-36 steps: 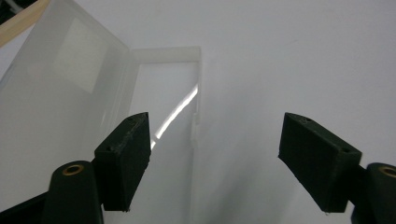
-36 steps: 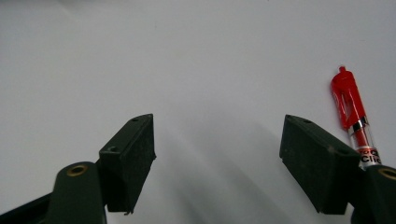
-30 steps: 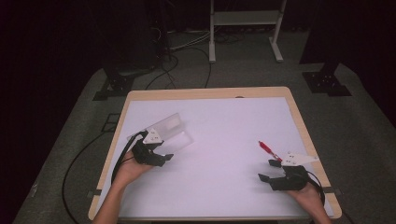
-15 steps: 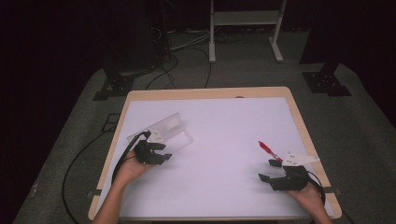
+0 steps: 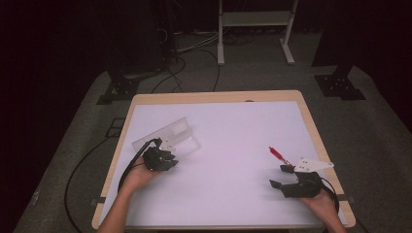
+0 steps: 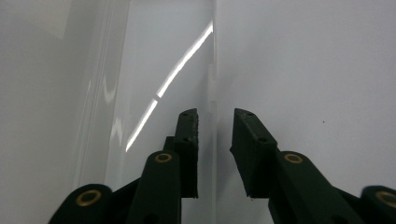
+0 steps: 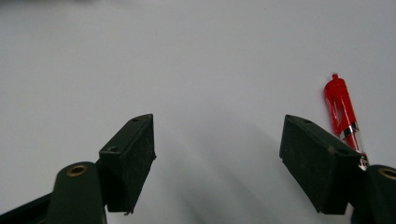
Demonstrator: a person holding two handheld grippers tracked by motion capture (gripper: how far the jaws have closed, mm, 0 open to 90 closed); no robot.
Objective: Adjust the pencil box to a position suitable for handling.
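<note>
A clear plastic box (image 5: 171, 133) lies on the white table top (image 5: 233, 141) at the left. My left gripper (image 5: 168, 151) sits at the box's near edge. In the left gripper view its jaws (image 6: 215, 114) straddle the box's thin clear wall (image 6: 214, 86). They have just been closing, and a small gap still shows on each side of the wall. A red pen (image 5: 277, 153) lies at the right. My right gripper (image 5: 277, 176) rests just in front of it, open wide with nothing between its fingers; the red pen (image 7: 340, 100) lies beside its right finger (image 7: 317, 163).
The table's wooden rim (image 5: 214, 97) frames the white top. Beyond it a dark floor carries cables (image 5: 165, 80) and stand feet (image 5: 340, 87). Each gripper trails a black cable (image 5: 127, 170) toward the near edge.
The left gripper's jaws have drawn much closer together around the clear box's edge, and that hand has edged slightly toward the box. The right gripper and the pen have not moved.
</note>
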